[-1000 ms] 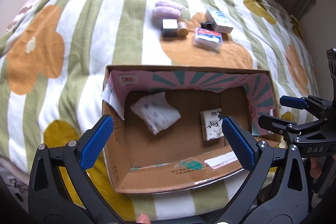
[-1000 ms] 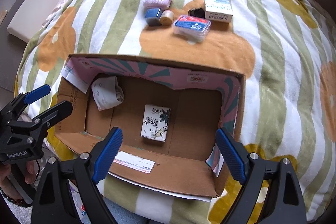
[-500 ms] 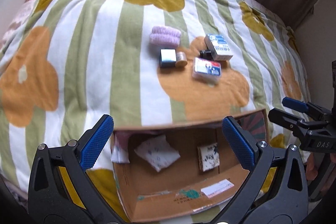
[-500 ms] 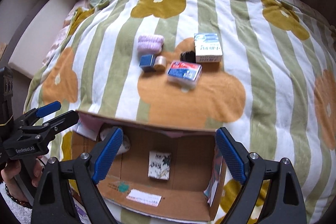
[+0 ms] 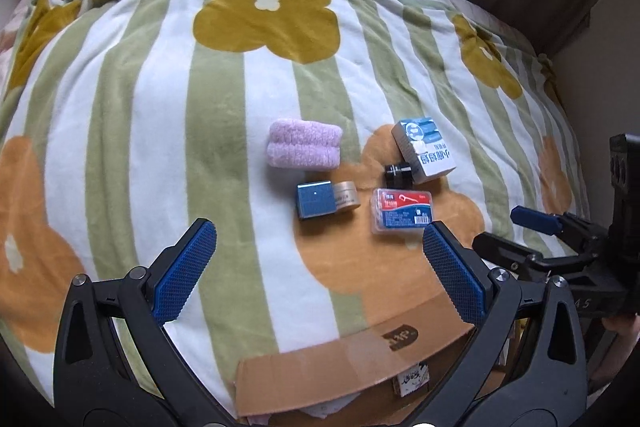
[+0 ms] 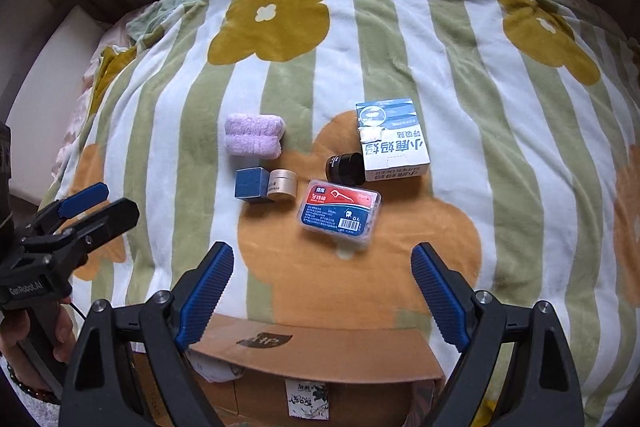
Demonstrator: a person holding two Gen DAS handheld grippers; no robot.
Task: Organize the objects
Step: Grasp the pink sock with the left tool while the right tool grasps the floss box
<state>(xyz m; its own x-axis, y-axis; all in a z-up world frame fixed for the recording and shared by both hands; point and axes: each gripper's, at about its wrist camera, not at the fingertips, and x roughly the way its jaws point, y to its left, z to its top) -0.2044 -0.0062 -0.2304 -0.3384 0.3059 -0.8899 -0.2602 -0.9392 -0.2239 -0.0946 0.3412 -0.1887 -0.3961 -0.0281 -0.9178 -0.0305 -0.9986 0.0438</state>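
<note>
Several small items lie on the striped blanket: a folded lilac towel (image 5: pixel 305 145) (image 6: pixel 253 141), a blue cube (image 5: pixel 315 199) (image 6: pixel 251 184), a gold tin (image 5: pixel 347 195) (image 6: pixel 283 183), a black jar (image 5: pixel 398 174) (image 6: pixel 344 167), a white-blue carton (image 5: pixel 425 150) (image 6: pixel 393 139) and a clear floss-pick box (image 5: pixel 402 209) (image 6: pixel 339 212). A cardboard box (image 5: pixel 344 367) (image 6: pixel 316 351) sits at the near edge, a small printed pack (image 6: pixel 307 402) inside. My left gripper (image 5: pixel 318 271) is open and empty. My right gripper (image 6: pixel 322 293) is open and empty, above the box's far wall.
The flowered green-and-white blanket (image 6: pixel 500 155) covers a bed. A light blue wall and curtains stand behind it. A white ledge (image 6: pixel 48 67) runs along the left. Each gripper shows in the other's view, the right one (image 5: pixel 560 251) and the left one (image 6: pixel 60 227).
Both grippers have lifted and tilted from looking down into the box toward the items on the blanket. The box has slid to the bottom of both views. Both stay open.
</note>
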